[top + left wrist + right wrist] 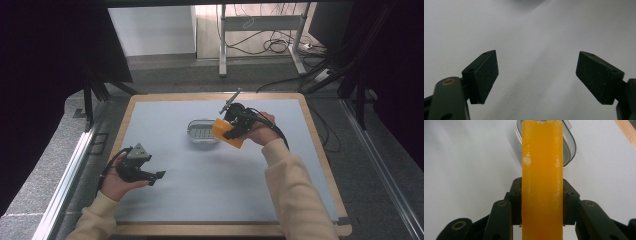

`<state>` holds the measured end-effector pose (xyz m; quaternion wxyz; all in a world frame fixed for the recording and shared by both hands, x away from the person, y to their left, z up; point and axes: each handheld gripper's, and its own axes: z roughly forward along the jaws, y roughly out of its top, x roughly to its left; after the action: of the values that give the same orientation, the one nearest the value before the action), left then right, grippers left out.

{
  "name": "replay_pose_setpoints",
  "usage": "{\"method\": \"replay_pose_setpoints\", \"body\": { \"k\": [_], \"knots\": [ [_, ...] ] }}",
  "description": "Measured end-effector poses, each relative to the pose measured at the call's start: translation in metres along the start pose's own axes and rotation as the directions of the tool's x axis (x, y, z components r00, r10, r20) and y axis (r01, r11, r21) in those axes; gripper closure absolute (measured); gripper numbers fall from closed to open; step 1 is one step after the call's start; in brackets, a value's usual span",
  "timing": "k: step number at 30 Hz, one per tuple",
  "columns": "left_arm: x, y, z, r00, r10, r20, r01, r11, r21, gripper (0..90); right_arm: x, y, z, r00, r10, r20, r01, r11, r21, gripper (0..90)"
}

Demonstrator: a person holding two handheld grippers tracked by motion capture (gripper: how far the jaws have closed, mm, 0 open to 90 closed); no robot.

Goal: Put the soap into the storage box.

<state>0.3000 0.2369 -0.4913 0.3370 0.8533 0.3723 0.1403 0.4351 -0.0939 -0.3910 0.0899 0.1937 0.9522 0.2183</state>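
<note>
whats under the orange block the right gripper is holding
The orange block, clamped in the right gripper, hangs over the near end of a clear oval dish on the grey mat. That end is covered by the block.

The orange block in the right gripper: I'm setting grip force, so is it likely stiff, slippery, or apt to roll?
The orange block is probably stiff: its edges stay straight where the right gripper clamps it. Its flat faces suggest it will not roll. Its sheen hints that it could slide a little.

We take the container [203,131] near the middle of the table [165,107] as our landmark. Just to its right we find the block [227,132], clamped in the right gripper [231,131] and overlapping the container's right end. The left gripper [159,176] sits well apart to the container's left and nearer the person, jaws spread over bare table.
</note>
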Motion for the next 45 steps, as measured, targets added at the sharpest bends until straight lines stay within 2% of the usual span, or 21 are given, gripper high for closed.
{"method": "replay_pose_setpoints", "body": {
  "k": [5, 15, 25, 37, 39, 45],
  "knots": [
    [0.0, 0.0, -0.001, 1.0, 0.003, -0.001, -0.003, 1.0, -0.003, 18.2, -0.004, 0.004, 0.001, 1.0, -0.003, 0.001, 0.003, 1.0, 0.008, 61.8],
    [0.001, 0.0, 0.0, 1.0, 0.007, -0.002, -0.007, 1.0, 0.002, 18.2, -0.016, 0.013, 0.003, 1.0, -0.001, -0.007, 0.001, 1.0, -0.011, 61.8],
    [0.002, -0.001, 0.0, 1.0, -0.004, 0.001, 0.004, 1.0, -0.003, 18.2, -0.024, 0.022, 0.009, 0.9998, 0.004, -0.018, -0.005, 1.0, -0.019, 61.8],
    [0.003, -0.001, -0.001, 1.0, 0.001, 0.002, -0.001, 1.0, -0.002, 18.2, -0.026, 0.042, 0.013, 0.999, -0.038, -0.023, 0.038, 0.999, -0.014, 61.8],
    [0.003, -0.001, -0.001, 1.0, -0.003, 0.003, 0.003, 1.0, -0.002, 18.2, -0.027, 0.046, 0.015, 0.9983, -0.042, -0.04, 0.041, 0.999, -0.031, 61.7],
    [0.003, -0.001, -0.001, 1.0, 0.002, 0.003, -0.002, 1.0, -0.002, 18.2, -0.027, 0.054, 0.018, 0.9976, -0.055, -0.044, 0.054, 0.998, -0.021, 61.8]
  ]
}}
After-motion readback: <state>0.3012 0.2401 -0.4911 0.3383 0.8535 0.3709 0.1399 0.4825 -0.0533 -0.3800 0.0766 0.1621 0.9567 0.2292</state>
